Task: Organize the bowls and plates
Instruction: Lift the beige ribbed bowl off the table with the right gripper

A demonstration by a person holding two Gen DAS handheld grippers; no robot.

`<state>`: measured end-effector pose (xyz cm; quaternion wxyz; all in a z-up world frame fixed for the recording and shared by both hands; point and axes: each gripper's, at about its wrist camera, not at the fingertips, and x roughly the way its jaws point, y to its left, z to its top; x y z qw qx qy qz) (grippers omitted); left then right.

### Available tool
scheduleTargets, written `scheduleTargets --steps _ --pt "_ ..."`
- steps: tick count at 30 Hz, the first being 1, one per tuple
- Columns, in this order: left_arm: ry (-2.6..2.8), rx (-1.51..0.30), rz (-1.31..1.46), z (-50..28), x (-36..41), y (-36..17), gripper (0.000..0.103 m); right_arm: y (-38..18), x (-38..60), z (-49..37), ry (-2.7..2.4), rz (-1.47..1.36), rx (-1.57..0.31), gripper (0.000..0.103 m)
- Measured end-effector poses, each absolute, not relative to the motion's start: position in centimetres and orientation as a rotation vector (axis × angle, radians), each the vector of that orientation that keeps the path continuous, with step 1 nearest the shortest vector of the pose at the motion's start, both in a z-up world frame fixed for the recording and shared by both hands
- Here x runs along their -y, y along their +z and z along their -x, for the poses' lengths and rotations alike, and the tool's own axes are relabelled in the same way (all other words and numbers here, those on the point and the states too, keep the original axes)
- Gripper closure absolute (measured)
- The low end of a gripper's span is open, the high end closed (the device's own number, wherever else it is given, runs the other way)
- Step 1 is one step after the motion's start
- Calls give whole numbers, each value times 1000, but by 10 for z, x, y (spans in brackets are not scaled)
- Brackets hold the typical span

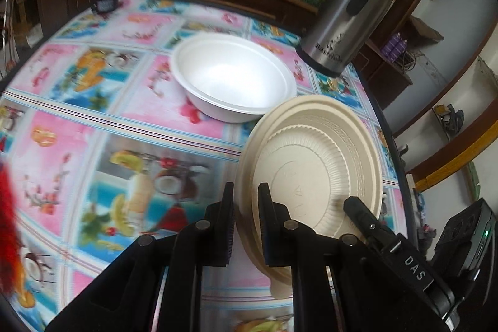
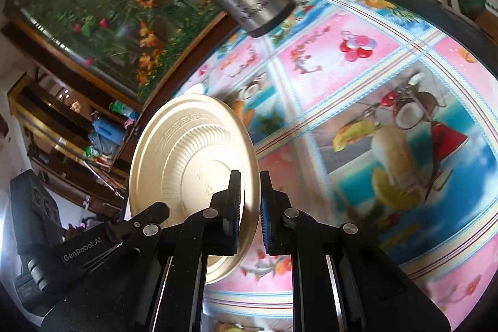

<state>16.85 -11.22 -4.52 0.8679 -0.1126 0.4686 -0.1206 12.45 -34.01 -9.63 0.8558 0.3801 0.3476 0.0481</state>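
A: Left wrist view first: your left claw [image 1: 246, 201] is clamped on the near rim of the cream plates [image 1: 314, 164]. They look like a nested pair, a smaller plate seated in a larger one, held tilted above the worktop [image 1: 130, 126].

B: And my right hand?

A: Your right claw [image 2: 250, 195] is closed on the opposite rim of the same stack [image 2: 193, 151]; its finger shows in the left view at the plates' lower right. I judge you grip both rims so the thin, flexible plates don't sag or slide apart.

B: Where would they go?

A: The white bowl [image 1: 233, 77] sits upright just beyond the plates, nearly touching them in the picture, though the plates are lifted clear. The steel flask [image 1: 348, 17] stands behind, near the worktop's far right edge.

B: Room to move?

A: Plenty of open patterned cloth lies left of the bowl. The right is tighter: the worktop's dark edge runs close beside the plates, and the flask could be knocked.
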Motion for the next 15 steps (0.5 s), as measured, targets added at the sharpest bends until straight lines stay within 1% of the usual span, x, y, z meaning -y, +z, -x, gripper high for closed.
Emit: scheduleTargets --steps 7,15 --pt "-220 -889 203 -162 91 -36 90 -102 334 -126 95 -787 -733 91" --pt "-223 -867 186 -167 85 -45 90 -105 328 -131 96 -762 -757 91"
